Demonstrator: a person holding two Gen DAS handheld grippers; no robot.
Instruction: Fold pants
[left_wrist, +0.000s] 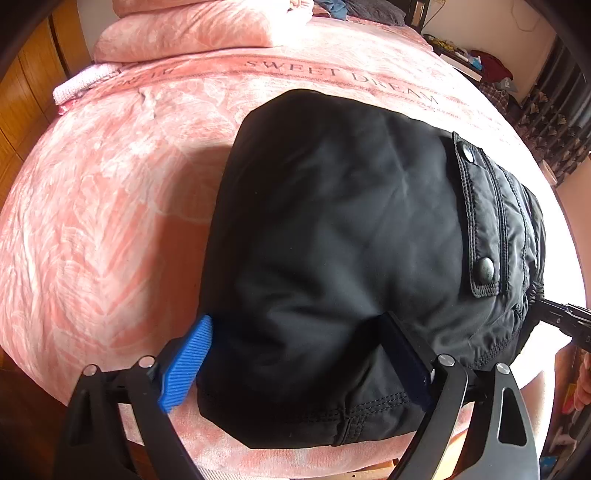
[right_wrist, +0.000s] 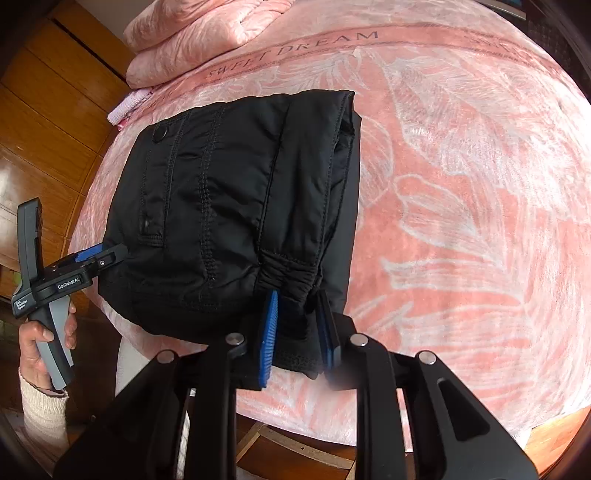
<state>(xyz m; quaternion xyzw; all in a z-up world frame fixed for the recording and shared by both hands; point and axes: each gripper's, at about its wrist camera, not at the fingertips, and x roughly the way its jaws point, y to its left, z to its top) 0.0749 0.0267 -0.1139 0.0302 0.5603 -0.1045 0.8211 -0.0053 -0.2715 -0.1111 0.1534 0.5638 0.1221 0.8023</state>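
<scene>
Right wrist: right gripper (right_wrist: 297, 332) pinching pants (right_wrist: 229, 206) edge; left gripper (left_wrist: 299, 363) spread.

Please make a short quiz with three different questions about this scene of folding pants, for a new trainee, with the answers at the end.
1. True or false: the black pants lie spread out at full length on the pink bedspread.
2. Which tool is pinching the pants: A) the left tool, B) the right tool, C) neither?
3. Fill in: the words printed on the bedspread read "SWEET ____".

Key
1. False. They are folded into a compact bundle near the bed's edge.
2. B. Its blue pads are closed on the gathered elastic end; the left tool stands wide open around another edge of the bundle.
3. DREAM.
</scene>
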